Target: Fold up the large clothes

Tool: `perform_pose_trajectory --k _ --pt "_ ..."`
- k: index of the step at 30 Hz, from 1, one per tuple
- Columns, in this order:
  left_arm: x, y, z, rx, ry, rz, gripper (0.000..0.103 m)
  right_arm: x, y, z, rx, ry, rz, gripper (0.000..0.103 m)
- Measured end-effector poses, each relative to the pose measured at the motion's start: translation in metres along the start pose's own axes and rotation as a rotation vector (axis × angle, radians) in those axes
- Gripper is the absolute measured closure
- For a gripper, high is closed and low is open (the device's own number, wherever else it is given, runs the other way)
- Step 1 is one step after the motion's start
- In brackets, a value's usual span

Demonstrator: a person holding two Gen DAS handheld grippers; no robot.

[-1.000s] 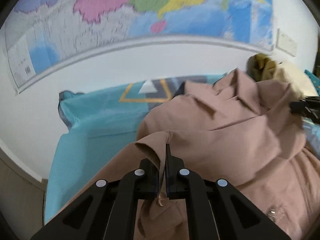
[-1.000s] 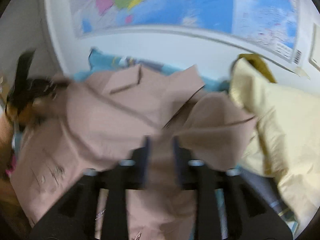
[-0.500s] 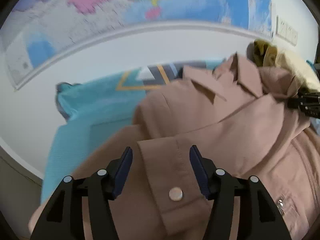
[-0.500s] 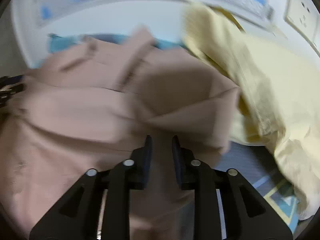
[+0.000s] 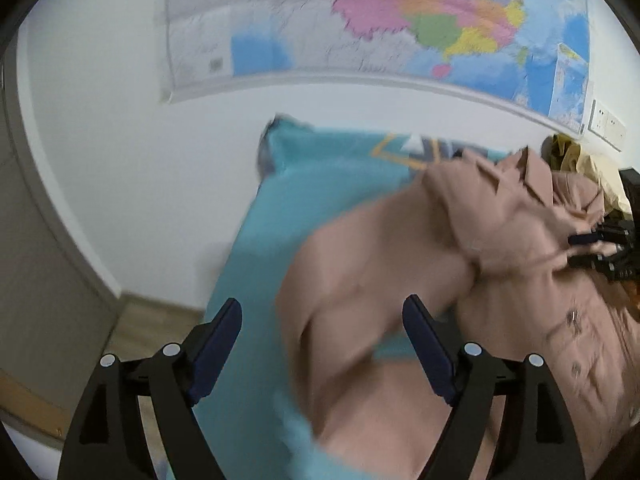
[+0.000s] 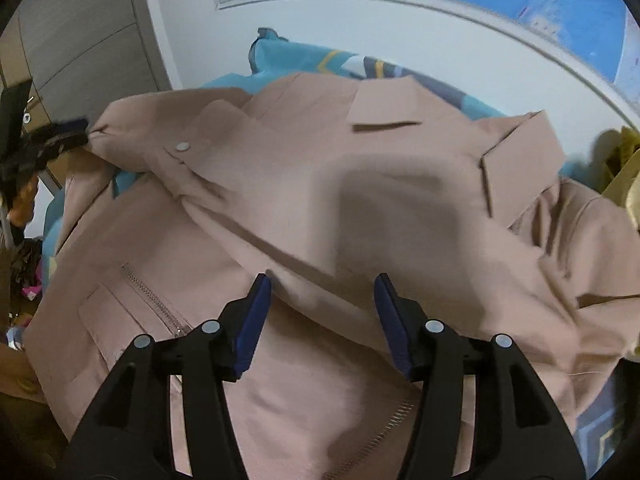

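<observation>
The dusty-pink jacket [image 6: 304,208] is spread on a teal bedcover [image 5: 320,184], beneath and ahead of both grippers. The left gripper [image 5: 322,330] is seen opening wide, nothing pinched; the right gripper [image 6: 322,304] is opening, fabric below untouched. A silver snap [image 6: 183,146] is fastened.

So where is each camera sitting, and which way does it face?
Left wrist: on the left gripper, jaws opening, facing down over the jacket and teal cover toward the wall map; right gripper at right.
Right wrist: on the right gripper, jaws opening over the jacket.
Shared: jacket, cover, map.
</observation>
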State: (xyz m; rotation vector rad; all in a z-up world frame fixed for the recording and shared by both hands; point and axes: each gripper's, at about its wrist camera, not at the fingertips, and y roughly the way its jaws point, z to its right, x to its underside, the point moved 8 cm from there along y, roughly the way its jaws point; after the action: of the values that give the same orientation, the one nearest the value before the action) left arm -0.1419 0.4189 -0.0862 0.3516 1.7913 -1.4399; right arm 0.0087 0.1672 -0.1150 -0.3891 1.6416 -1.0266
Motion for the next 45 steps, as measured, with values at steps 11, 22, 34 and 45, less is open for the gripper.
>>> perform_pose_trajectory --k 11,22,34,45 --pt "0.029 0.024 -0.024 0.005 -0.081 -0.095 0.099 0.003 -0.007 -0.041 -0.074 -0.046 0.002 0.042" --pt "-0.1 -0.065 0.055 -0.056 0.233 0.176 0.077 0.015 -0.046 -0.023 -0.072 0.027 0.08 0.039" --pt "-0.064 0.02 0.198 0.195 0.384 -0.002 0.029 0.046 -0.069 0.0 -0.102 0.152 0.105 0.037" --pt "-0.056 -0.024 0.152 0.242 0.257 0.181 0.007 0.021 -0.069 -0.051 -0.263 0.102 0.167 0.031"
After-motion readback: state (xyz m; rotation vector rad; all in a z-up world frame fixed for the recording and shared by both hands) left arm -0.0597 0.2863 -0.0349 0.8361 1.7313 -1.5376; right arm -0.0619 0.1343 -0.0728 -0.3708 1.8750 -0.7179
